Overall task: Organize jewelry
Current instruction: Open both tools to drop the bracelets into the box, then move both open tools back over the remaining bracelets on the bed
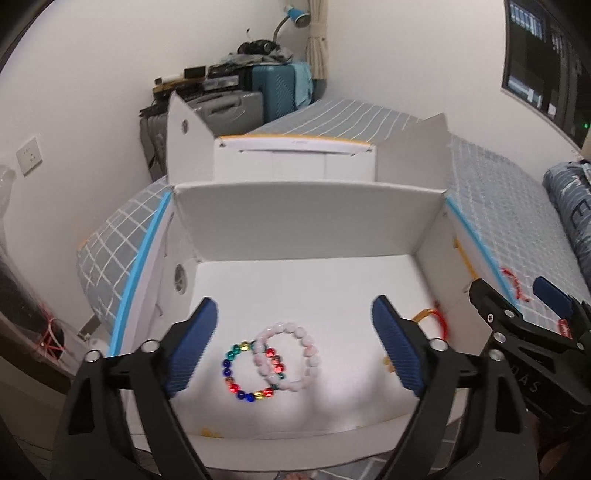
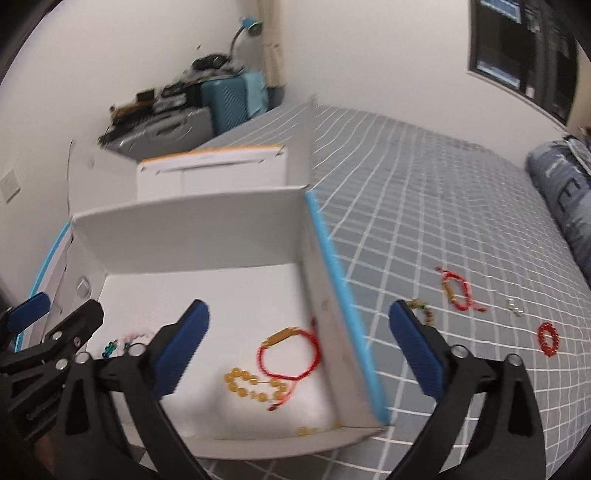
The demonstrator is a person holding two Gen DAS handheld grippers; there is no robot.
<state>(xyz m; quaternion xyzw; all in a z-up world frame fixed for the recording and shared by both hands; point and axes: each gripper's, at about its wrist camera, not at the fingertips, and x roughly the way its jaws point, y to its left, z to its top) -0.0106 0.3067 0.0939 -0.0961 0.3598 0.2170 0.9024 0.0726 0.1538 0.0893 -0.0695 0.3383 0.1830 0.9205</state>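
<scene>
open-topped white box (image 1: 306, 221), upright walls on all sides, bracelets (image 1: 273, 362) scattered on its floor, bedspread (image 2: 443, 206) beside it open

Right gripper arm (image 1: 532, 384): you can make out pale letters "DAS" on the black plastic, seen from your left wrist camera; anything before them is cut off.
Dark bedding roll (image 1: 576, 218): large pale block letters show, one like an "E", but you cannot read a word.
Window screens (image 1: 532, 22): too blurred to read.
</scene>
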